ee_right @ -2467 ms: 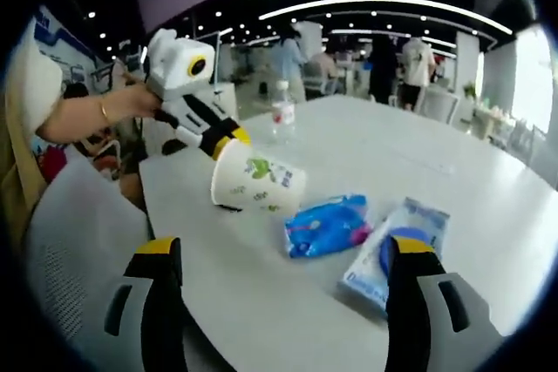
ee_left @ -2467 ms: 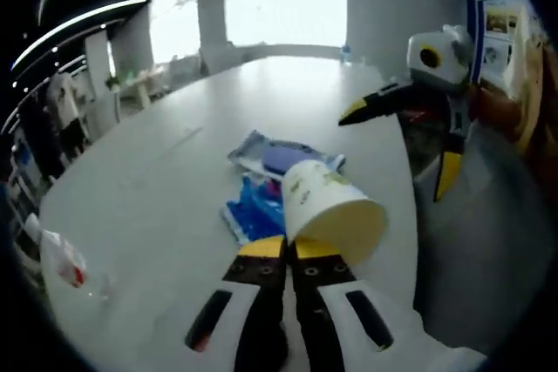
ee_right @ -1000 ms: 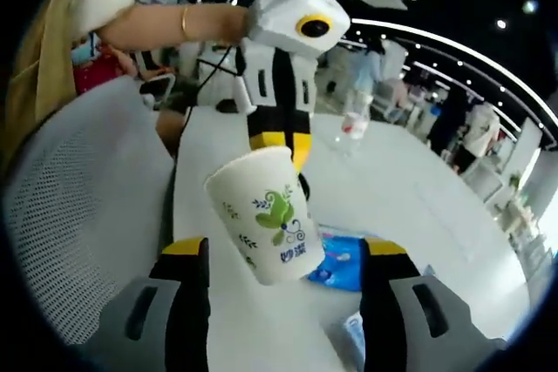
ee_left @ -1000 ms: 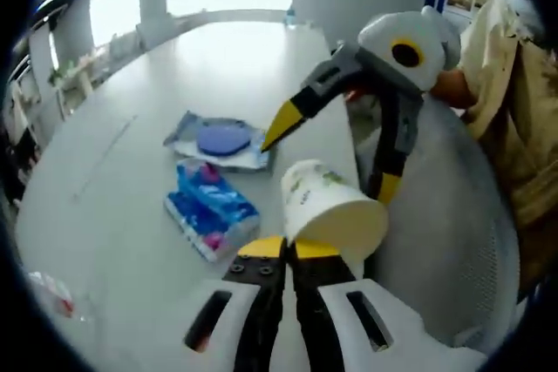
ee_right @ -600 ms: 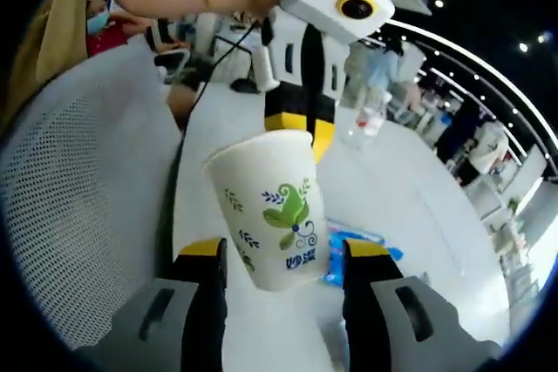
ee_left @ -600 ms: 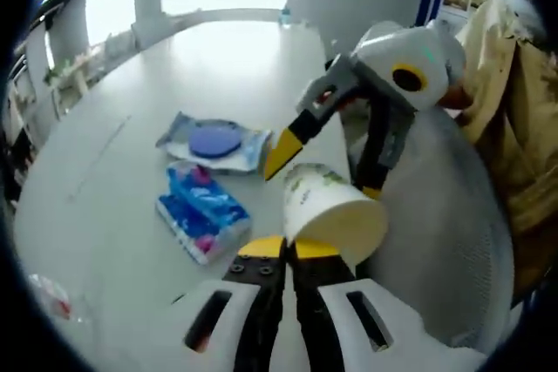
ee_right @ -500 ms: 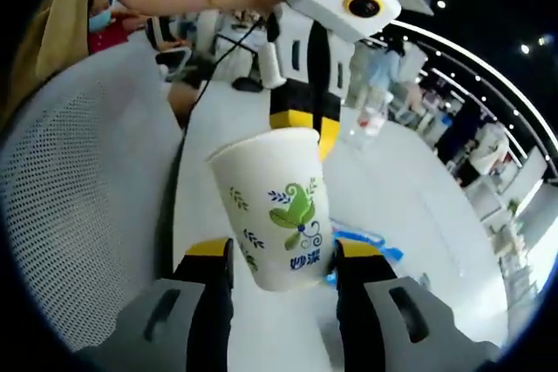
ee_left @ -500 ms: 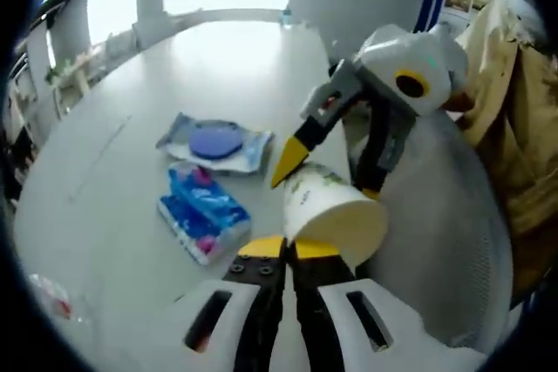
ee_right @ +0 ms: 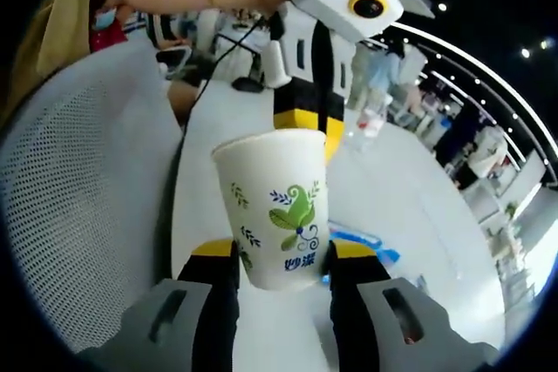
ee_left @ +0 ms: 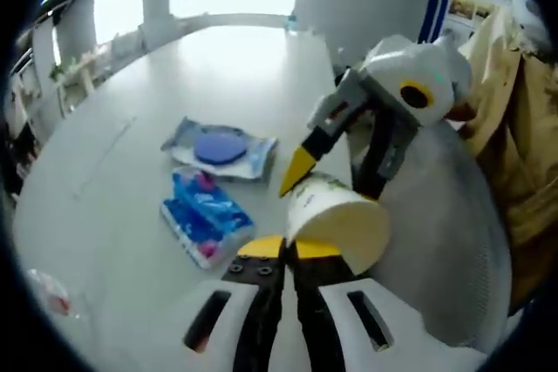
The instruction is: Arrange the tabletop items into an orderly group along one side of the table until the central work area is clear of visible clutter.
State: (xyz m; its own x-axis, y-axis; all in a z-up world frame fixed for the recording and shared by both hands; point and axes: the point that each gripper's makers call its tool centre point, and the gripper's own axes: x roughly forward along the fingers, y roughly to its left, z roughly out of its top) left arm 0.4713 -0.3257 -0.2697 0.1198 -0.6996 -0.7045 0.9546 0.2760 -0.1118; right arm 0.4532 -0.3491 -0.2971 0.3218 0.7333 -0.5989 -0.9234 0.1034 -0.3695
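White paper cup (ee_right: 277,213) — green leaf print, tilted.

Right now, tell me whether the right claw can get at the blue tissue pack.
Probably not yet: the right claw has its jaws closed around the paper cup, which the left claw also pinches at its rim. The blue tissue pack lies beyond on the table.

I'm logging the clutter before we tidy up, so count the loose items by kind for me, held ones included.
Paper cup: 1
Blue tissue pack: 1
Wet wipes pack: 1
Water bottle: 1
Total: 4
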